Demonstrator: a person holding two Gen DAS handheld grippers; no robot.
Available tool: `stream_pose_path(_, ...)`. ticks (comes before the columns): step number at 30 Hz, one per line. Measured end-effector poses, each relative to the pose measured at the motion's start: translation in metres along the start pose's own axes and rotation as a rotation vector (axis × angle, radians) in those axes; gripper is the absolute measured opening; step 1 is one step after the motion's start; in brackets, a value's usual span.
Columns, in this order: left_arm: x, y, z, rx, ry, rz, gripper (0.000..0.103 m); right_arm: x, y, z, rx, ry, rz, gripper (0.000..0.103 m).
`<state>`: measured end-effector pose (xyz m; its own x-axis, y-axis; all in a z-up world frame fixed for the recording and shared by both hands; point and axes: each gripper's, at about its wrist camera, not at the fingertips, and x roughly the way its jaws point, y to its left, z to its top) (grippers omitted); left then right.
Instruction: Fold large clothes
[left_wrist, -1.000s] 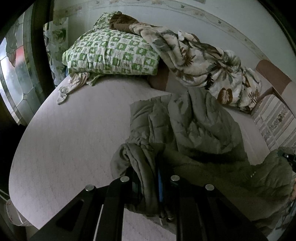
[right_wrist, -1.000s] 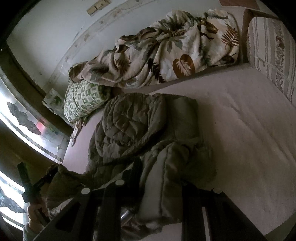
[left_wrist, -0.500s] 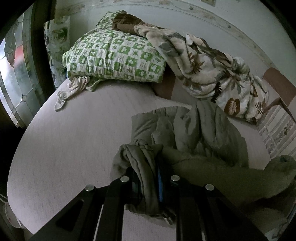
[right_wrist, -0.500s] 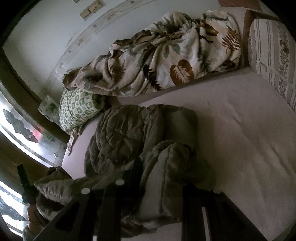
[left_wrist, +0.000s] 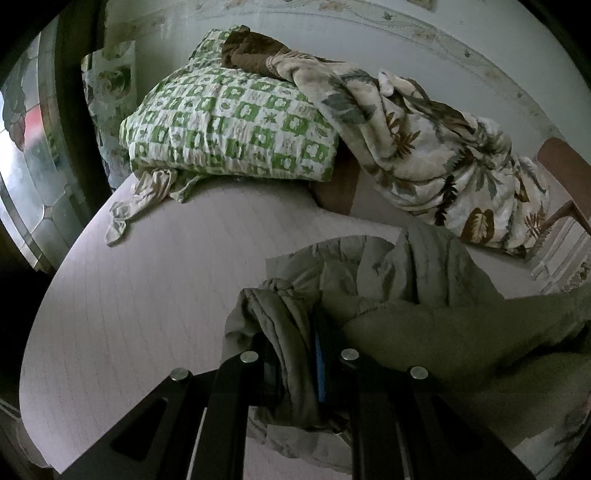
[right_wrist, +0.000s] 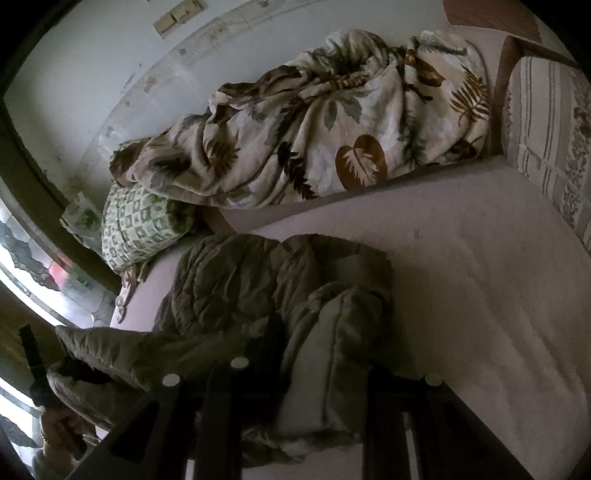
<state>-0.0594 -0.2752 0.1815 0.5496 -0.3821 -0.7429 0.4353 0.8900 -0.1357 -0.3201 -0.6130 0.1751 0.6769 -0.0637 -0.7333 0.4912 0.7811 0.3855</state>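
Note:
An olive quilted jacket (left_wrist: 413, 280) lies crumpled on the pale bed (left_wrist: 155, 288); it also shows in the right wrist view (right_wrist: 236, 280). My left gripper (left_wrist: 295, 365) is shut on a bunched edge of the jacket and holds it up above the mattress. My right gripper (right_wrist: 314, 373) is shut on another thick fold of the jacket near the bed's front edge. A taut span of jacket (right_wrist: 147, 354) runs between the two grippers. The left gripper (right_wrist: 33, 365) also shows at the far left of the right wrist view.
A green checked pillow (left_wrist: 229, 133) and a leaf-print blanket (left_wrist: 424, 147) lie along the wall. A small beige garment (left_wrist: 136, 199) lies beside the pillow. A striped cushion (right_wrist: 546, 147) stands at the right end of the bed (right_wrist: 480, 280). A window (left_wrist: 22, 166) is on the left.
Both grippers have lifted and moved forward over the bed with the jacket held. The jacket's lower part has risen into a stretched fold between them.

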Motion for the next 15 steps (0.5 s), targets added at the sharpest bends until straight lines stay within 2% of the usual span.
stream_pose_path(15, 0.039, -0.013, 0.05, 0.018, -0.023, 0.052, 0.014, 0.04, 0.004, 0.052, -0.019, -0.032, -0.059, 0.023)
